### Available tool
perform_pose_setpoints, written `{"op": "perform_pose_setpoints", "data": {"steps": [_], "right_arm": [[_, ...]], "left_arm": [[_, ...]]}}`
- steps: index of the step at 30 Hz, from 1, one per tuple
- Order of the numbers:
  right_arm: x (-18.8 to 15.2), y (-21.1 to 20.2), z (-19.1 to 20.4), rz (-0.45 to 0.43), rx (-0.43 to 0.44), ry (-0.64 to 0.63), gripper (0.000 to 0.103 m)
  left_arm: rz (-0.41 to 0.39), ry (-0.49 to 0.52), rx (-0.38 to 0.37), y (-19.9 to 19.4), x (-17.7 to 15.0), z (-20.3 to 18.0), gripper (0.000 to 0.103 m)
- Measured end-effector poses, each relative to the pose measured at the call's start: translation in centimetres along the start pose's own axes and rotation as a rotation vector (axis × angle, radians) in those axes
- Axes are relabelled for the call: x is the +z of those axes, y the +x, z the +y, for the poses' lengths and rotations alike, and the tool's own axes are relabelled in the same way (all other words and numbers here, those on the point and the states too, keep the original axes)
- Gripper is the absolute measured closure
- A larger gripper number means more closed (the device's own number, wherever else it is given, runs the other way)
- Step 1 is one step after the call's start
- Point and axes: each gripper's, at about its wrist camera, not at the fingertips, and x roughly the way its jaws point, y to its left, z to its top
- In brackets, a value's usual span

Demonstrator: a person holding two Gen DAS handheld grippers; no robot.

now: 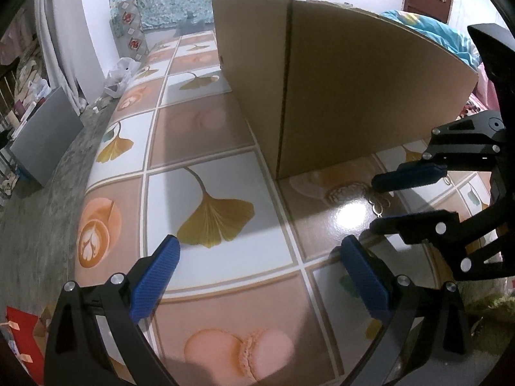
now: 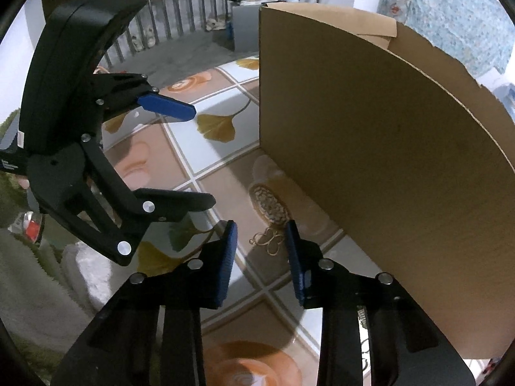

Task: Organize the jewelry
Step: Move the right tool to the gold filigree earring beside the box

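1. Left wrist view: our left claw [image 1: 257,268] stands wide open, nothing between its blue pads, above the bench [image 1: 225,167] with its glossy cloth of ginkgo leaves, coffee cups and macarons.
2. Left wrist view: a cardboard box [image 1: 354,90] stands upright on the bench, beyond the claw.
3. Left wrist view: our right claw [image 1: 373,204] enters from the right, its tips either side of a small gold jewelry piece [image 1: 377,204] lying flat near the box's lower edge, beside a glare patch.
4. Right wrist view: the right claw [image 2: 260,241] is partly open; the gold jewelry piece [image 2: 269,240], looped like a butterfly, lies on the bench [image 2: 180,160] between the pads [image 2: 229,257], which we see clear of it.
5. Right wrist view: the cardboard box [image 2: 386,160] rises just right of the piece.
6. Right wrist view: the left claw [image 2: 202,156] shows at left, spread wide and empty.
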Motion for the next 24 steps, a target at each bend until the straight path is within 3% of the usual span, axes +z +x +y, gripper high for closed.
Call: {"op": "perform_pose_setpoints", "data": {"steps": [4,24], "right_arm": [[0.11,0.04,-0.24,0.004,0.009,0.008,0.085],[0.33,-0.56,-0.52,-0.001,0.027,0.034,0.092]], "left_arm": [[0.006,0.000,0.000,0.02,0.05,0.01,0.005],[0.000,0.000,0.000,-0.12,0.07,-0.07,0.005]]}}
